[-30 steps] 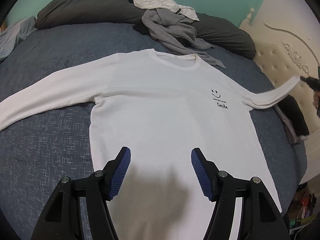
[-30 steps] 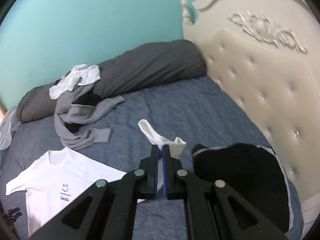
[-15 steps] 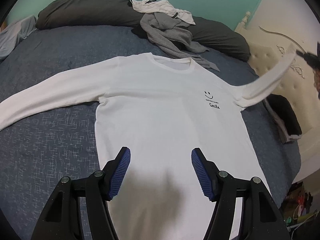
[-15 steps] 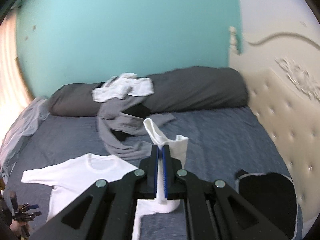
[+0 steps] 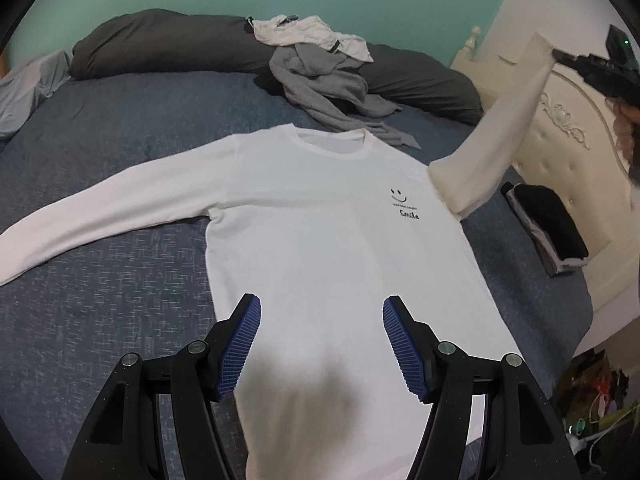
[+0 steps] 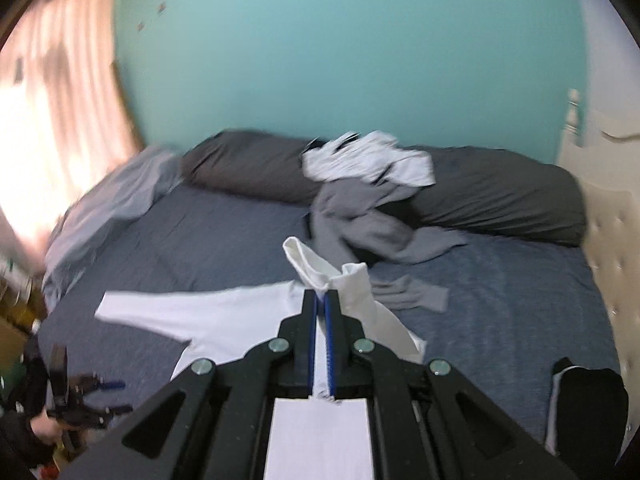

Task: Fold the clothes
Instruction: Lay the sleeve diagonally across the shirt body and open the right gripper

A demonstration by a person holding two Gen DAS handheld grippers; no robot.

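While my right gripper (image 6: 321,304) clamps the lifted sleeve cuff (image 6: 316,268), the white shirt (image 5: 320,232) lies flat mid-bed; left gripper (image 5: 322,344) empty, spread. No fold laid yet.

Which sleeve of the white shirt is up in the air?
The sleeve nearest the smiley print. The right gripper pinches its cuff, lifting it; the other sleeve lies flat on the bed.

We see a bed (image 5: 100,288) with a blue-grey cover. On it lies a white long-sleeved shirt (image 5: 320,232) spread flat, a crumpled grey garment (image 5: 328,88) near a long dark bolster (image 5: 168,46) along the far edge, and a folded black stack (image 5: 548,228) beside the cream headboard (image 5: 576,148).
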